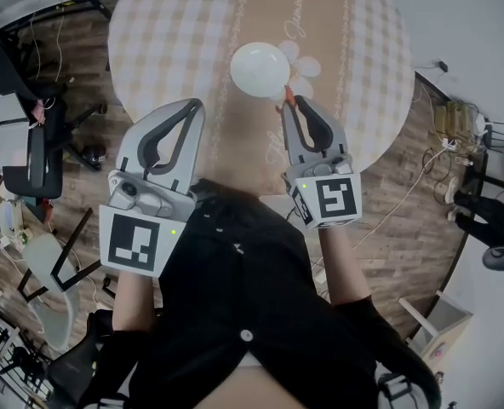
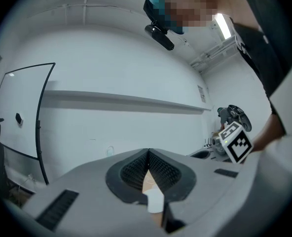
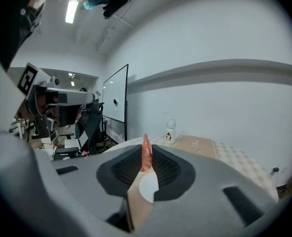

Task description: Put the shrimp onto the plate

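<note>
Right claw (image 1: pixel 289 102) around shrimp (image 3: pixel 146 153), just beside plate (image 1: pixel 259 68); bottle (image 3: pixel 171 131) beyond

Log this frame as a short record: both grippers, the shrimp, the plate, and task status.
left gripper: shut, nothing between its jaws
right gripper: shut on the orange shrimp
white round plate: bare, on the checked round table
shrimp position: in the head view, at the plate's near right rim, not on it
task status: shrimp not yet placed
</note>
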